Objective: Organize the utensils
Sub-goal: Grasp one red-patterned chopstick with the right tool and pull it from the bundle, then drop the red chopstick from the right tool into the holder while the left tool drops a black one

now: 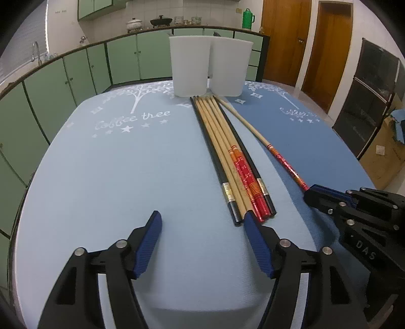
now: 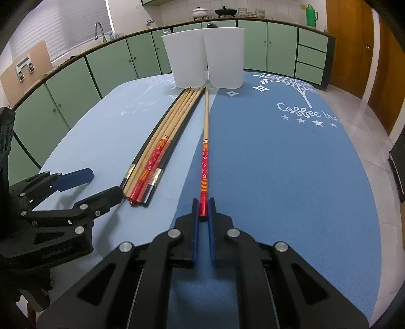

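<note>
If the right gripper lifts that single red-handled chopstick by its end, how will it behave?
The chopstick looks like thin, straight wood, so it should stay stiff and feel light. The right gripper is shut on just its red end, so the long free length may droop or pivot in the pads. Its handle looks glossy and round, so it could slip, or roll on the mat if dropped.

This is a home kitchen. A long run of pale green cupboard doors (image 2: 114, 65) stands under a dark-edged counter, with a curved metal tap (image 2: 100, 30) at its left end. On the counter sit a white lidded pot (image 2: 200, 12), a black wok (image 2: 226, 11) and a tall green thermos flask (image 2: 311, 15) against a white tiled wall (image 2: 177, 10). Brown wooden doors (image 1: 286, 40) stand at the right. The worktop in front wears a blue cloth (image 2: 291, 157) printed with white trees.
</note>
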Available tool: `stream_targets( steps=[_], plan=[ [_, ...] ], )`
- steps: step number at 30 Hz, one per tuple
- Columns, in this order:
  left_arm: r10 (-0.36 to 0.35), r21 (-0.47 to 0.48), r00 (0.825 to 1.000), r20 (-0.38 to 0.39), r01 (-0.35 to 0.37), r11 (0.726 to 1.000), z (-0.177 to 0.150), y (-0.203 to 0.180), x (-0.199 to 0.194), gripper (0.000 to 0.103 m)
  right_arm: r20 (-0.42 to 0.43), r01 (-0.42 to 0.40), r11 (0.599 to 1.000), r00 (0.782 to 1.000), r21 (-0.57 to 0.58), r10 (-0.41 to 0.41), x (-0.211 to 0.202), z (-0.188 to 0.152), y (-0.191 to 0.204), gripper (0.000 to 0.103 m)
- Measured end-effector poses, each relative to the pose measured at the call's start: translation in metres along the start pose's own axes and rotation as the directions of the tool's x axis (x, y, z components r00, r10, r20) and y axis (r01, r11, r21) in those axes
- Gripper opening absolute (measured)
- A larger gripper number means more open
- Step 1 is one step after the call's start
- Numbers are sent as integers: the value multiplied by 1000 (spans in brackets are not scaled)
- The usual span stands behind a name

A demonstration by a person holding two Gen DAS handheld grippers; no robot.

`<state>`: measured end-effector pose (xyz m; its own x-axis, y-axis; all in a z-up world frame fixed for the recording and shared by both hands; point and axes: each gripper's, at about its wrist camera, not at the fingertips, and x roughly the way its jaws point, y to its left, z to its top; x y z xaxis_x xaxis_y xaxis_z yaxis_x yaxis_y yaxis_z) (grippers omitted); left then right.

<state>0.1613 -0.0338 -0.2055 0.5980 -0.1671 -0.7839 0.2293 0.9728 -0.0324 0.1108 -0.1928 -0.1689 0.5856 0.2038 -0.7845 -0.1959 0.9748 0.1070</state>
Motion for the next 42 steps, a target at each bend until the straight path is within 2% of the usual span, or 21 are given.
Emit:
stream_targets(
  steps=[7, 12, 17, 19, 21, 22, 24, 25, 29, 35, 42],
  plan=[
    [50, -38, 999, 0, -50, 998, -4, 19, -4, 69, 1, 0, 1000, 1000, 1, 0, -1, -2, -1, 6],
    [52, -44, 999, 1, -52, 998, -3, 20, -4, 68, 2, 2, 1000, 1000, -5, -2, 0, -2, 0, 7],
    [24, -34, 1000, 1, -24, 999, -1, 11, -1, 67, 4, 1, 1000, 1000, -13, -1, 1, -3, 1, 9],
    [33, -26, 999, 6, -33, 999, 0, 8, 0, 58, 5, -7, 1000, 1000, -7, 7, 1, -3, -1, 9],
    [28, -19, 1000, 12, -28, 999, 1, 5, 1, 37, 6, -18, 1000, 1000, 2, 18, 1, -4, -2, 8],
    [20, -20, 1000, 16, -20, 1000, 2, 3, 0, 30, 6, -22, 1000, 1000, 7, 22, 1, -4, -3, 7],
    [2, -23, 1000, 21, -1, 1000, 2, 3, -1, 9, 7, -28, 999, 1000, 15, 28, 1, -4, -4, 6],
    [-9, -26, 1000, 21, 10, 1000, 2, 2, -1, 7, 8, -34, 999, 999, 20, 34, 0, -4, -5, 6],
    [-31, -55, 998, 46, 33, 998, 3, 4, -6, 7, 12, -38, 999, 999, 22, 37, -3, -3, -5, 5],
    [-18, -54, 994, 112, 24, 998, 8, 8, -40, 7, 64, -31, 999, 997, -9, 31, -25, 5, -5, 6],
    [1, -41, 974, 228, 8, 999, 32, 12, -94, 6, 141, -11, 999, 990, -39, 16, -65, 30, -4, 6]
  ],
)
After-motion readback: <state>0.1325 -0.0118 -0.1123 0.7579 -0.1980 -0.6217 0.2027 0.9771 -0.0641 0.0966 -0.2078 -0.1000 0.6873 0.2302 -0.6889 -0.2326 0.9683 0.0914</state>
